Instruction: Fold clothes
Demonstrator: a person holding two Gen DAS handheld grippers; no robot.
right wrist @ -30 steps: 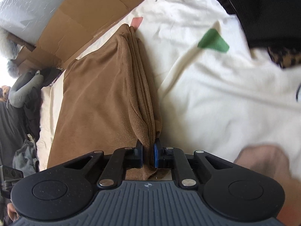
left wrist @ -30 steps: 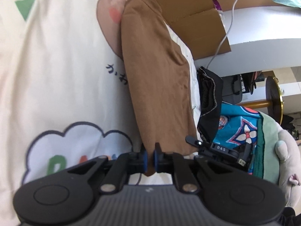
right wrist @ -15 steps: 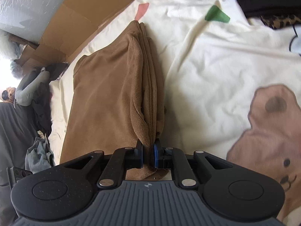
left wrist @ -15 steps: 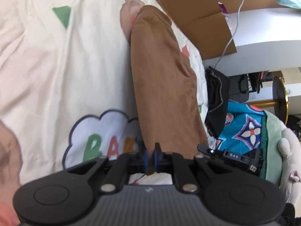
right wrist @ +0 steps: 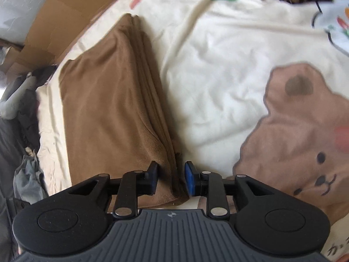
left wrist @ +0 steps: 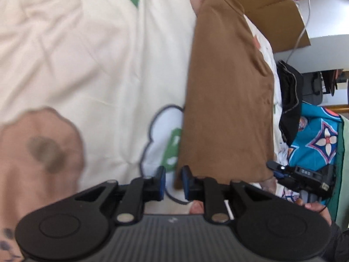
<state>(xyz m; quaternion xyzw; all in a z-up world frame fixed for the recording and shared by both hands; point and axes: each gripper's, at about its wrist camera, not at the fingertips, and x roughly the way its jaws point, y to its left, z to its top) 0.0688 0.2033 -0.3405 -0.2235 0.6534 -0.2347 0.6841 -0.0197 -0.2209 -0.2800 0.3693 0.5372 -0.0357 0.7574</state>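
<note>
A folded brown garment (left wrist: 226, 100) lies as a long flat stack on the cream cartoon-print bedsheet (left wrist: 87, 54). My left gripper (left wrist: 173, 182) is open at its near corner, and only bedsheet shows between the blue pads. In the right wrist view the same brown garment (right wrist: 113, 109) shows its layered folded edge running away from me. My right gripper (right wrist: 170, 179) is open, its pads standing either side of that edge's near end without pinching it.
Cardboard (left wrist: 272, 6) lies beyond the garment's far end. A black item (left wrist: 290, 100), blue patterned fabric (left wrist: 320, 144) and the other gripper in a hand (left wrist: 314, 207) sit right of it. The bedsheet (right wrist: 229, 65) spreads wide, with dark clothes (right wrist: 26, 131) at left.
Both grippers were shut on the brown garment's near edge; now both have opened and let it go. The garment has settled flat on the sheet as the grippers drew back.
</note>
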